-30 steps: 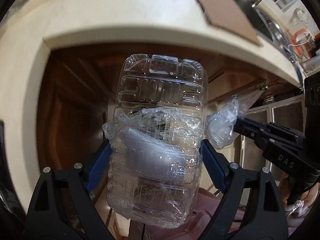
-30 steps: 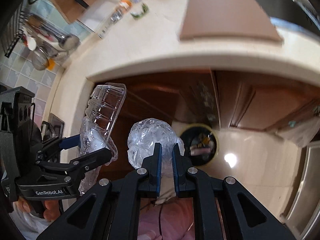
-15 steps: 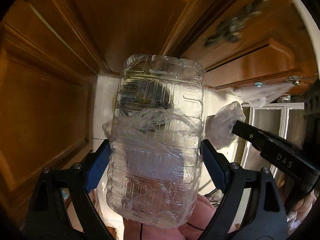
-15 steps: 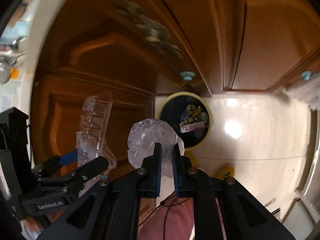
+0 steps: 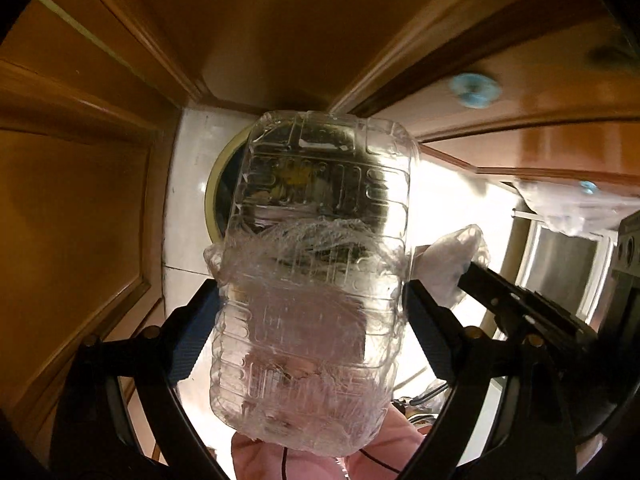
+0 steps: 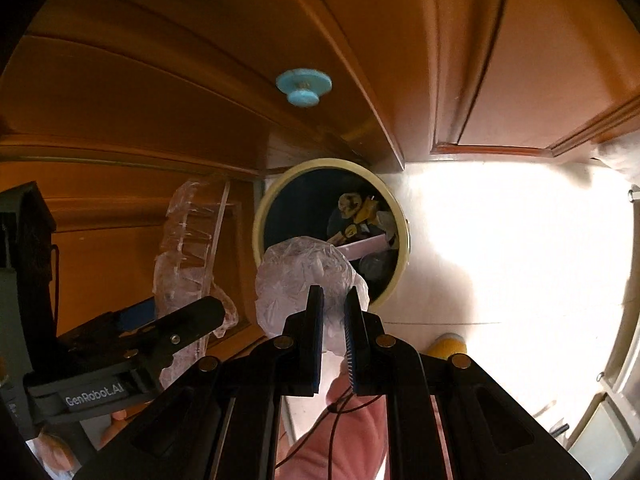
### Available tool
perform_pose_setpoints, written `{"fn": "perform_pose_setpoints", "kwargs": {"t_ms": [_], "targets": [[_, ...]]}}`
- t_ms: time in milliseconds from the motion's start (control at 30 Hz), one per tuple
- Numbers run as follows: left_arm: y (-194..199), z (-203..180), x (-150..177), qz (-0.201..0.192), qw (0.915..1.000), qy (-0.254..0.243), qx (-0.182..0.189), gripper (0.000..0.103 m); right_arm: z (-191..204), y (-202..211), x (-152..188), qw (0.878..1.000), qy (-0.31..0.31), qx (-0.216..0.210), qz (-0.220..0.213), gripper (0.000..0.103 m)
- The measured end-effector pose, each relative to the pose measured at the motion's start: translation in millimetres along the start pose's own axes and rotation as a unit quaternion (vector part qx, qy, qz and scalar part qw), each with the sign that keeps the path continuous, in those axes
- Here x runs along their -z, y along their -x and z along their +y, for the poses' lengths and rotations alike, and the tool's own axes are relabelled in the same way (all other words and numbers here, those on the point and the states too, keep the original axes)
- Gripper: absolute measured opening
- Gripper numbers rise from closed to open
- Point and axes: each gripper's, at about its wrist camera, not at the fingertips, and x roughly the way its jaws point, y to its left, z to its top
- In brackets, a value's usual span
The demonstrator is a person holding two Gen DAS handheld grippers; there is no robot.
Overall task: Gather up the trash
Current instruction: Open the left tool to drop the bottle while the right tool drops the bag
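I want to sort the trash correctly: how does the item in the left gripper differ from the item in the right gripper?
The clear plastic container is rigid, ribbed and long; the crumpled plastic wrap is a soft, small ball. The left gripper holds the container with wide jaws; the right gripper pinches the wrap almost shut. Both are transparent plastic.

The right gripper (image 6: 334, 312) pinches a crumpled plastic wad (image 6: 300, 272) at center. At twelve o'clock of it, a round bin (image 6: 260, 216) holds trash. At nine o'clock, the left gripper (image 6: 168, 320) clamps a clear plastic container (image 6: 192, 232).
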Motion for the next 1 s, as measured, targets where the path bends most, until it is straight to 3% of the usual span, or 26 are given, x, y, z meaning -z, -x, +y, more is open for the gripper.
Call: {"fn": "perform_pose_setpoints", "kwargs": {"t_ms": [233, 300, 367, 433, 767, 1000], "targets": [[-45.0, 17.2, -19.7, 0.031, 0.9995, 0.01, -0.001, 0.091, 5.8, -56.5, -19.8, 1.0, 0.016, 0.015, 0.018, 0.012], [-53.5, 21.3, -22.4, 0.043, 0.9991, 0.008, 0.0, 0.092, 5.2, -68.4, -24.8, 0.999, 0.012, 0.017, 0.027, 0.02], [-62.3, 26.6, -25.6, 0.048, 0.9988, 0.01, 0.001, 0.093, 5.1, -74.2, -28.4, 0.999, 0.008, 0.022, 0.025, 0.037], [-67.1, 29.8, -26.4, 0.051, 0.9986, 0.01, -0.004, 0.093, 3.8, -76.8, -31.7, 0.999, 0.008, 0.031, 0.018, 0.04], [-81.0, 28.5, -30.7, 0.057, 0.9984, 0.001, -0.003, 0.095, -6.0, -77.8, -26.2, 0.999, 0.014, 0.03, 0.015, 0.041], [-68.2, 20.7, -25.3, 0.06, 0.998, -0.009, -0.014, 0.095, -6.2, -72.8, -20.1, 0.999, 0.018, 0.033, 0.009, 0.041]]}}
